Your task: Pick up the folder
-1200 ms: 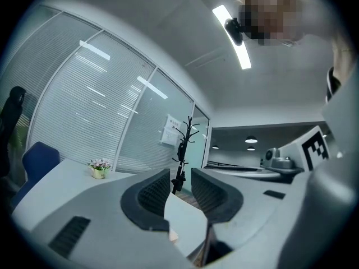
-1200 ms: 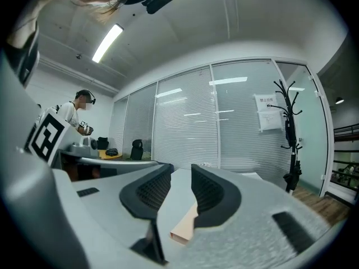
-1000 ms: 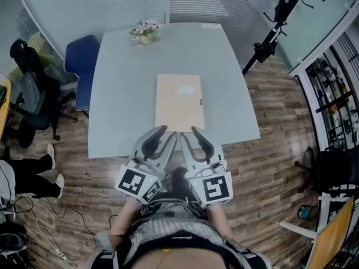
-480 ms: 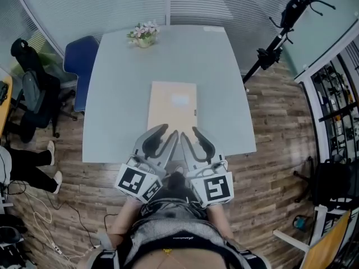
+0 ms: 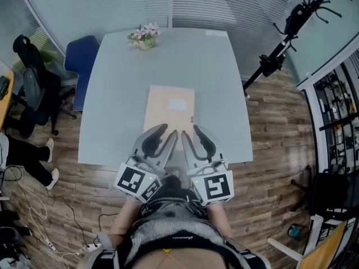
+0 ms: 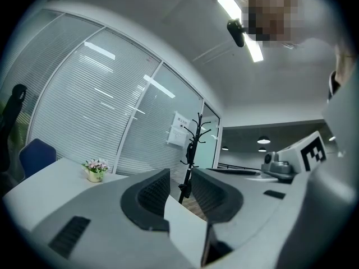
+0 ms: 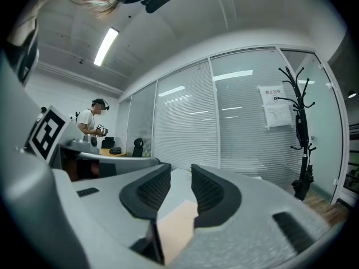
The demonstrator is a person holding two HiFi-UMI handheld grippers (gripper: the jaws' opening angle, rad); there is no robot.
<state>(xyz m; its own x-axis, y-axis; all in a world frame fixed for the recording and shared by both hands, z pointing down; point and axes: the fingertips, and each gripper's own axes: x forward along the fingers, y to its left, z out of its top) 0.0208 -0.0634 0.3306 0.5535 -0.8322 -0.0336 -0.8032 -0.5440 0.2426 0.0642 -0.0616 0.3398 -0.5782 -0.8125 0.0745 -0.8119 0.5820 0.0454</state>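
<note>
Folder (image 5: 170,106) lies flat near the table's (image 5: 118,66) front edge, untouched, as the left gripper (image 5: 169,130) and right gripper (image 5: 189,130), jaws narrowly parted and empty, arrive closer than a second ago; pickup looks imminent.

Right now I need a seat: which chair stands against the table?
The blue chair, tucked at the table's left edge; the black office chair stands apart, farther left.

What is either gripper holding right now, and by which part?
Nothing. Left gripper and right gripper are empty, jaws apart; the folder lies flat on the table.
</note>
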